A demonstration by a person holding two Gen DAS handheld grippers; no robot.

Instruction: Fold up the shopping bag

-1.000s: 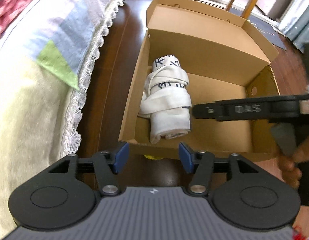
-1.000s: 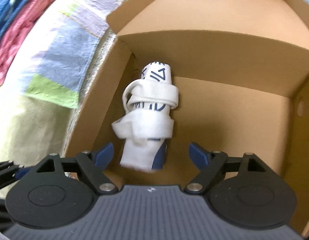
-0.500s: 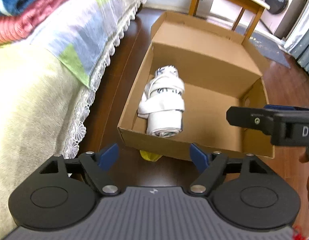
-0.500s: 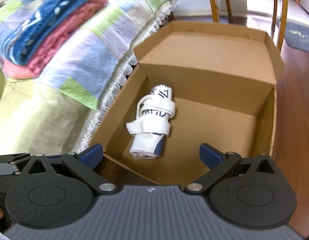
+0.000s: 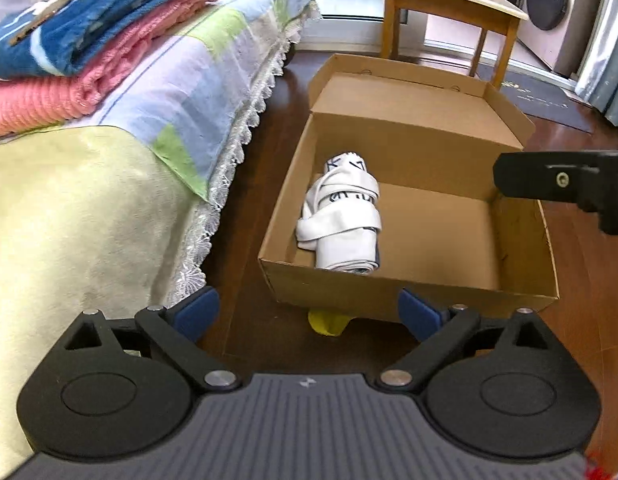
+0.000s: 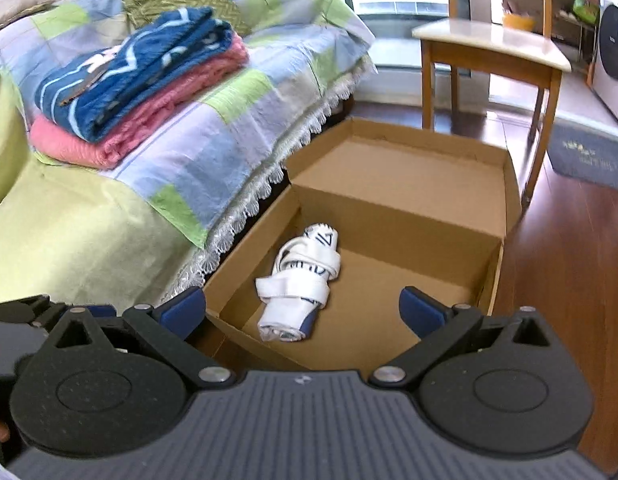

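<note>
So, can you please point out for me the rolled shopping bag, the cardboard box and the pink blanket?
rolled shopping bag (image 5: 343, 216), left wrist view, on the white strap wrapped around its middle.
cardboard box (image 5: 409, 300), left wrist view, on its near outer wall.
pink blanket (image 6: 149, 120), right wrist view, on its folded front edge.

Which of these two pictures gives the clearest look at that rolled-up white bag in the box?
The left wrist view: the bag appears larger there, lying in the cardboard box with its wrapped straps and dark print plain. The right wrist view also shows the bag, whole but smaller, farther off.
</note>
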